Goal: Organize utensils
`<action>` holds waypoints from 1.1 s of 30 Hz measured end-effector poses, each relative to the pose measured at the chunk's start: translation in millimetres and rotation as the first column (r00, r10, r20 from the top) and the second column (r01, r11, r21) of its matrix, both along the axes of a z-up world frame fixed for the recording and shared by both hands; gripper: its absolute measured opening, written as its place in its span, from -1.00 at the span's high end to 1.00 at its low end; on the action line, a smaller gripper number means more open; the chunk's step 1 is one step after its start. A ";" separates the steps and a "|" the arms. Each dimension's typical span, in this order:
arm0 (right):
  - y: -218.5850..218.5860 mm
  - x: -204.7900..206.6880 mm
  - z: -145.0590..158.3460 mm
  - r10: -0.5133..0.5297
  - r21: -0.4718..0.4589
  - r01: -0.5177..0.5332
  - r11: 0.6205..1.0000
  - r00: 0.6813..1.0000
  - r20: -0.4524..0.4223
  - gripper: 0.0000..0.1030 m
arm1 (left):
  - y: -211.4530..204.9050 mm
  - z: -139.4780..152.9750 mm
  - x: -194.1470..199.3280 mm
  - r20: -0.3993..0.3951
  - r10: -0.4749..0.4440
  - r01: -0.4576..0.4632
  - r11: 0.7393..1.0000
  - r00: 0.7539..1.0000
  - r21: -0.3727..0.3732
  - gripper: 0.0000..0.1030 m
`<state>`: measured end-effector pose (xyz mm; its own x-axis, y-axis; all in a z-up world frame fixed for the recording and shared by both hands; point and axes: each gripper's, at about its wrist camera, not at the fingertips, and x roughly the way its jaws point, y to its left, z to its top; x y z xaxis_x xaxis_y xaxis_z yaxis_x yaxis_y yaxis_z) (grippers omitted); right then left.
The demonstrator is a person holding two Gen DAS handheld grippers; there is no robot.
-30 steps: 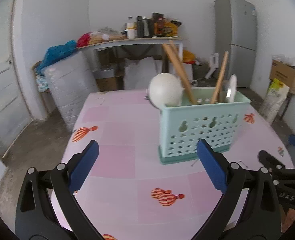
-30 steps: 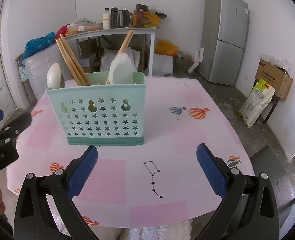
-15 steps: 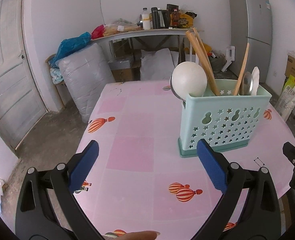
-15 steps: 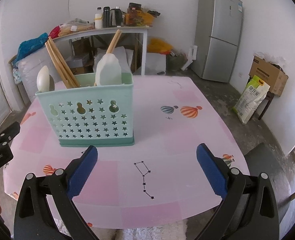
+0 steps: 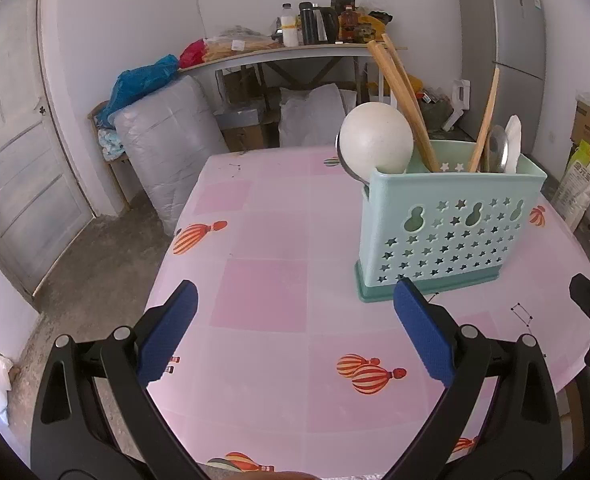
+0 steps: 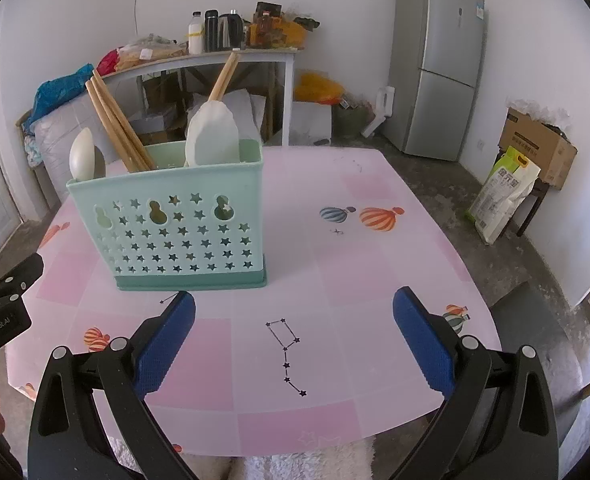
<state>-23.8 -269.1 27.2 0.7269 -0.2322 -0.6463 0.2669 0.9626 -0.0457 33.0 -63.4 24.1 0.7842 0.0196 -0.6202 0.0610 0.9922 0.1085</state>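
A mint green basket (image 6: 179,232) stands upright on the pink table (image 6: 355,280), which has small balloon pictures on it. The basket has little star holes and 3 bigger gourd-shaped holes in its side, and a darker green base. Inside it stand the utensils. A round white ladle (image 5: 376,143) sticks up at one end, with a shiny metal spoon just behind it. A bunch of long wooden chopsticks (image 6: 115,120) leans to one side in the middle. A white rice paddle (image 6: 212,136) with a wooden handle stands at the other end, next to a metal spoon (image 5: 497,154). The left tongs (image 5: 295,332) are wide open and hold nothing; they hang over the table in front of the basket. The right tongs (image 6: 294,338) are wide open too, with nothing in them, near the basket's base. The blue pads (image 6: 167,342) do not touch the basket.
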 end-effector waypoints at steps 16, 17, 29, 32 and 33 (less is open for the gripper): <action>1.5 0.0 0.5 0.007 0.004 -0.007 1.000 1.000 -0.001 -0.87 | -1.5 -1.5 0.7 -0.008 -0.009 0.009 1.000 1.000 0.005 -0.83; 1.3 0.1 0.6 0.007 0.004 -0.007 1.000 1.000 0.000 -0.87 | -1.4 -1.6 0.7 -0.008 -0.011 0.011 1.000 1.000 0.006 -0.83; 1.1 0.5 0.9 0.014 0.003 -0.014 1.000 1.000 0.004 -0.87 | -2.0 -1.5 1.8 -0.009 -0.013 0.013 1.000 1.000 0.004 -0.83; 1.2 0.7 0.8 0.014 0.001 -0.014 1.000 1.000 0.003 -0.87 | -2.6 -2.0 1.8 -0.015 -0.015 0.015 1.000 1.000 0.004 -0.83; 1.2 0.6 0.6 0.014 0.002 -0.014 1.000 1.000 0.002 -0.87 | -3.0 -2.4 1.7 -0.018 -0.016 0.016 1.000 1.000 0.004 -0.83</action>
